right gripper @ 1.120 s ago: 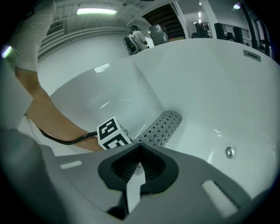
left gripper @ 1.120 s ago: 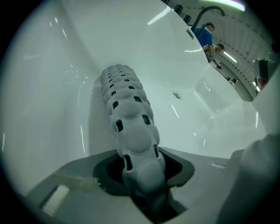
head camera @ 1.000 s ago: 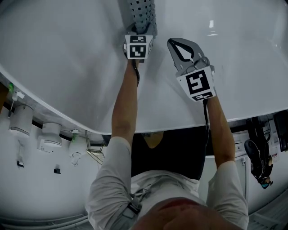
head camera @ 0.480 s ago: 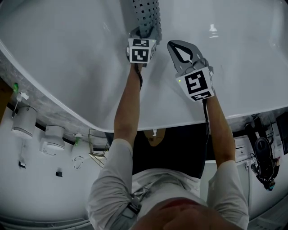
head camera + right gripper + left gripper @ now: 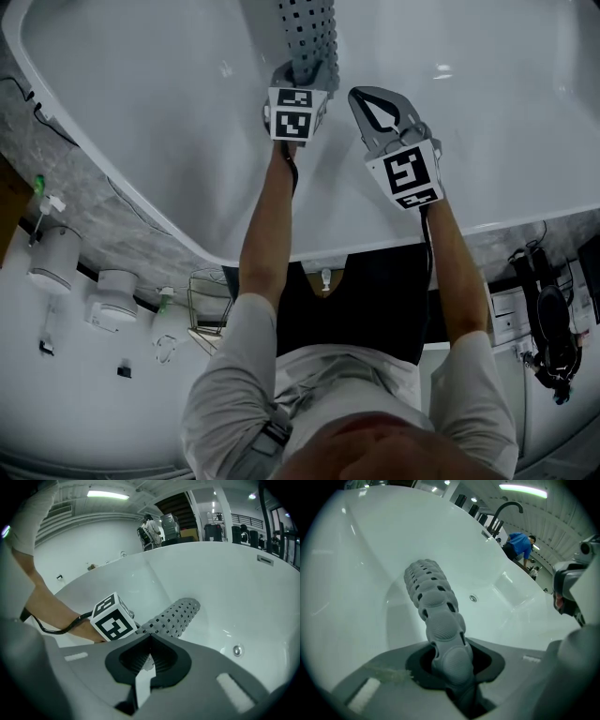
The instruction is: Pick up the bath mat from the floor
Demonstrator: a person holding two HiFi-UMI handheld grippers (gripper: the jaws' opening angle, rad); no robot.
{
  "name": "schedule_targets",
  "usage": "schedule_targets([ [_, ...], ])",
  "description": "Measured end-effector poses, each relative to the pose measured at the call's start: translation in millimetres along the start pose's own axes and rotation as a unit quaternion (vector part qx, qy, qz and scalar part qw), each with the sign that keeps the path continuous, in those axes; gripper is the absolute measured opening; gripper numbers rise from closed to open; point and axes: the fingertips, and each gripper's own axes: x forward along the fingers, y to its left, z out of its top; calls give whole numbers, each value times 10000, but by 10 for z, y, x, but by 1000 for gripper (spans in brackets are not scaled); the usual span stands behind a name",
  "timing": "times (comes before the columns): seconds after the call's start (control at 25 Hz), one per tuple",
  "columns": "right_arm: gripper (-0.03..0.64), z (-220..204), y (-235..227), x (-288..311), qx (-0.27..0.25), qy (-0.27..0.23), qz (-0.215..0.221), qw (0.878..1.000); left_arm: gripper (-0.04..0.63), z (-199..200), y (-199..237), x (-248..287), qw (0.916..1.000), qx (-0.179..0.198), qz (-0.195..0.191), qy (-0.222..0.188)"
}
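Note:
The grey bath mat (image 5: pixel 307 33), rubbery and full of holes, hangs in a narrow folded strip inside the white bathtub (image 5: pixel 141 141). My left gripper (image 5: pixel 302 73) is shut on its near end, and its jaws have just been closing on it. In the left gripper view the mat (image 5: pixel 436 606) runs from the jaws down to the tub floor. My right gripper (image 5: pixel 364 92) hovers just right of the left one, shut with nothing in it. Its camera sees the left gripper's marker cube (image 5: pixel 114 617) and the mat (image 5: pixel 176 616) beyond it.
The tub's drain (image 5: pixel 473 598) lies past the mat, with a black faucet (image 5: pixel 506 510) on the far rim. A person in blue (image 5: pixel 519 543) bends over in the background. White fixtures (image 5: pixel 52 267) stand on the floor left of the tub rim (image 5: pixel 122 202).
Both grippers have risen, the left one more, lifting the mat's near end. The view has pulled back, so more of the tub rim and floor shows.

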Motion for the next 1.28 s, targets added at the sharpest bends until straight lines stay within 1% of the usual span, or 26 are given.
schedule_targets([
  [0.4,2,292,168,-398,-3,-194,-167,9997,109,371,-239,-583,9995,200,-47,-253],
  [0.68,2,534,325,-563,12,-293,-250,9993,109,495,-339,-972,9990,290,-108,-316],
  [0.92,2,718,409,-780,-1,-397,-354,9986,109,710,-507,-1308,9980,375,-165,-490],
  [1.04,2,805,480,-906,56,-466,-414,9980,109,788,-586,-1489,9973,441,-229,-540],
  [1.28,2,1006,643,-1262,136,-646,-514,9965,109,902,-752,-1869,9957,630,-220,-640],
])
